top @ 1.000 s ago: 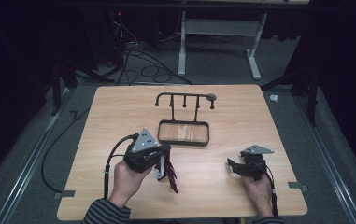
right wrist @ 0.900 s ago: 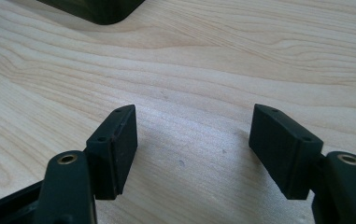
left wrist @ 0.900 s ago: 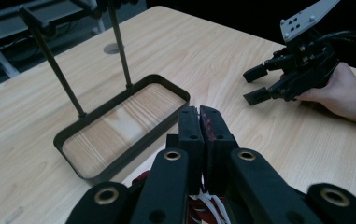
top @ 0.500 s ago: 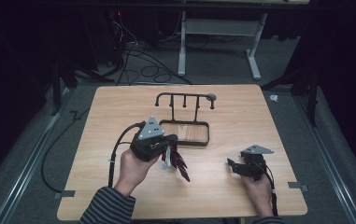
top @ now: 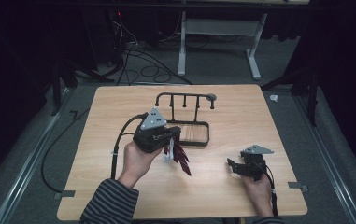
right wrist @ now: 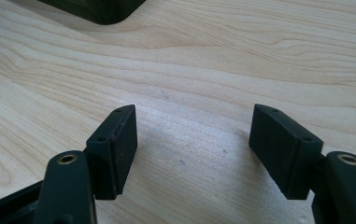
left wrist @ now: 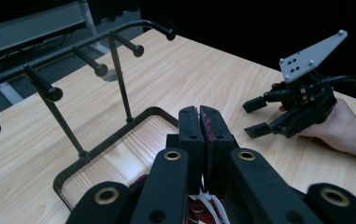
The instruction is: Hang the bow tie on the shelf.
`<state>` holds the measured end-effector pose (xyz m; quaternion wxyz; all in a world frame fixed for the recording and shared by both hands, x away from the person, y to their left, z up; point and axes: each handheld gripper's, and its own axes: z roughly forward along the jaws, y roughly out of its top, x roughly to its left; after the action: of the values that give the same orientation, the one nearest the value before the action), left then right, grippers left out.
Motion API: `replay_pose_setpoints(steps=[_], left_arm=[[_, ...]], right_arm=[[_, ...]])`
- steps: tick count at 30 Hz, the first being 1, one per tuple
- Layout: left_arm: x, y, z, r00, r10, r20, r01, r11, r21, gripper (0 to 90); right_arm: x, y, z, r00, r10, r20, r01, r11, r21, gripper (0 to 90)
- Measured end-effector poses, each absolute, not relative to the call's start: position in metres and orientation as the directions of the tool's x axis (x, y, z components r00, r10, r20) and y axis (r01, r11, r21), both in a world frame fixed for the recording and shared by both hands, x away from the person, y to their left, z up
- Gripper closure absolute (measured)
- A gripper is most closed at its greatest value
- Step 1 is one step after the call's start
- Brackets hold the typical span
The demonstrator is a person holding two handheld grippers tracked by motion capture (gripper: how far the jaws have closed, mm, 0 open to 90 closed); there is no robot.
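Left gripper (top: 168,140) was raised over the near left corner of the black rack (top: 185,116), jaws pressed together on a dark red strip, likely a tie or ribbon (top: 180,158), with a white tag or loop beside it; the strip hung free below the jaws, its tail slanting toward the person, clear of the table (top: 96,140). In the left gripper view a sliver of red showed between the closed jaws and the rack's row of knobbed pegs (left wrist: 98,70) stood just ahead. Judged step: carrying the strip to the rack for hanging. Next move would call for lifting higher and forward so the strip drapes over a peg or the top bar, then parting the jaws only once it sits; a low approach risks snagging on the tray rim. Right gripper (top: 241,167) rested low on the table, well apart to the right, jaws wide and empty. Surface was a light wood-grain tabletop, otherwise bare. Room was dark: grey floor, loose cables and a white desk frame (top: 217,42) behind.
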<state>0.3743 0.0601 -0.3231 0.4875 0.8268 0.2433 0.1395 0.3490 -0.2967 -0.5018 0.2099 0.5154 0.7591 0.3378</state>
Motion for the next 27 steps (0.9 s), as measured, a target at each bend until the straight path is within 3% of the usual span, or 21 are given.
replay_pose_setpoints(steps=[27], left_arm=[[0.405, 0.05, -0.306, 0.823, 0.568, -0.004, 0.275, -0.393, 0.877, 88.4]], right_arm=[[0.349, -0.297, -0.502, -0.381, 0.924, 0.028, 0.64, 0.242, 0.729, 33.7]])
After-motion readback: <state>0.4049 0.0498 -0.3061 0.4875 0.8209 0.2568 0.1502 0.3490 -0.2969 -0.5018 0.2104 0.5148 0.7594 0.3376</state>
